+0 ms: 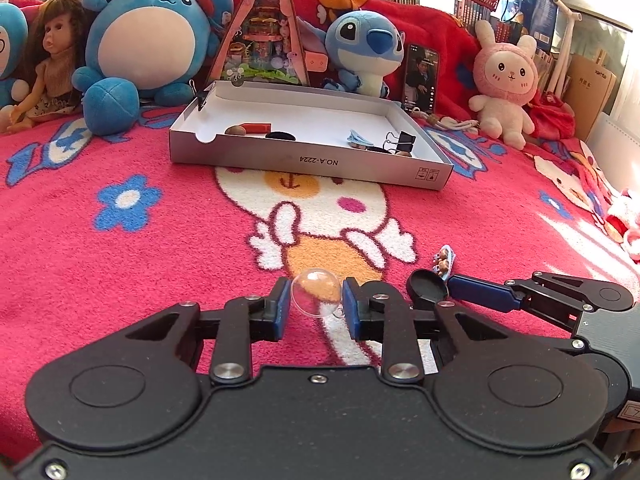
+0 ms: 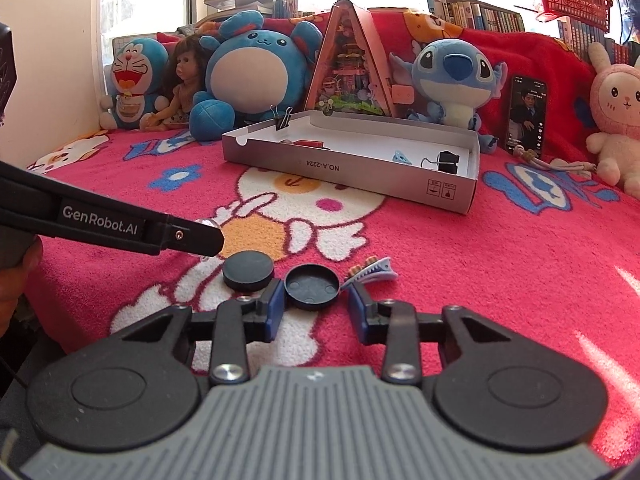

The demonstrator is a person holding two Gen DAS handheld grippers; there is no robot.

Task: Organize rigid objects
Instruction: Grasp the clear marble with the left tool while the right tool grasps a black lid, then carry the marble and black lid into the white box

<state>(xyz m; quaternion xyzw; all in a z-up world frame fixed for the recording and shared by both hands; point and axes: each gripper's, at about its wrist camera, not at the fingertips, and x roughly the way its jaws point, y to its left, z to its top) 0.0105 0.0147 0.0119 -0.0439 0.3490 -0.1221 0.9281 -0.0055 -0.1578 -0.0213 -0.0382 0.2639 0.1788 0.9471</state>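
Left wrist view: we list a clear ball (image 1: 316, 293), transparent and thin-walled, lying on the blanket near its front edge and clamped at its widest girth by the left gripper (image 1: 316, 300), blue pads pressed on both sides; we judge it light, rigid, slick and likely to crack or squirt out under a hard squeeze. Beside it on the right, the right gripper (image 1: 448, 286) reaches a black cap (image 1: 427, 285), with a small blue hair clip (image 1: 443, 261) just beyond. Farther back stands the grey box (image 1: 312, 162), shallow and open, already holding a binder clip (image 1: 402, 140) and other small pieces. Right wrist view: the black cap (image 2: 312, 286) sits hollow side up between the right gripper's (image 2: 316, 300) fingers, one pad touching its rim, the other seemingly just apart, so we count the jaws narrowed but not gripping. We judge it a stiff, light plastic, best taken across its rim. A black disc (image 2: 248, 274) lies just beside it. The blanket (image 2: 500, 264) is plush red fleece, soft and uneven. Plush toys, a doll and a phone line its far edge, before bookshelves and a bright window.
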